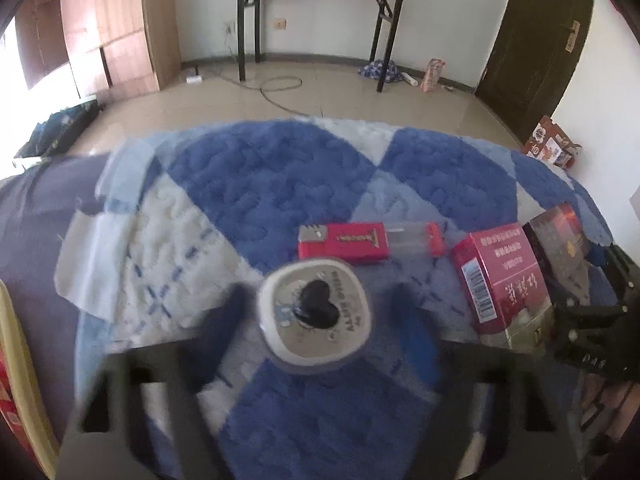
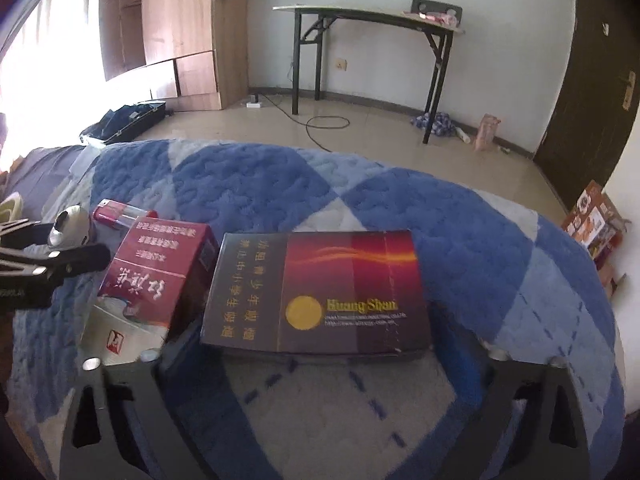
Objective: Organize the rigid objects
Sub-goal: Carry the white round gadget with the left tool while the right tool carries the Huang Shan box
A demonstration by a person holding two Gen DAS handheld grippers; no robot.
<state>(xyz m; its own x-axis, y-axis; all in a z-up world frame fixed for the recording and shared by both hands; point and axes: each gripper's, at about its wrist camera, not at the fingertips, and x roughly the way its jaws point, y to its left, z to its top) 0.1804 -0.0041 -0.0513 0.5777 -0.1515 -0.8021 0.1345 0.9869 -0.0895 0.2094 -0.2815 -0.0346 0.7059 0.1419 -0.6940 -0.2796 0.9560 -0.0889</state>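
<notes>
My left gripper is open with its jaws on either side of a small white tin with a black heart on its lid; the tin rests on the blue-and-white quilt. Behind the tin lie a red lighter case and a clear tube with a red cap. To the right lie a red cigarette pack and a dark Huang Shan box. My right gripper is open, its jaws either side of the dark box. The red pack lies left of it.
The quilt's far edge drops to a tiled floor with cables. A folding table stands at the back wall, a wooden wardrobe at the left, a dark door at the right. A printed carton lies on the floor.
</notes>
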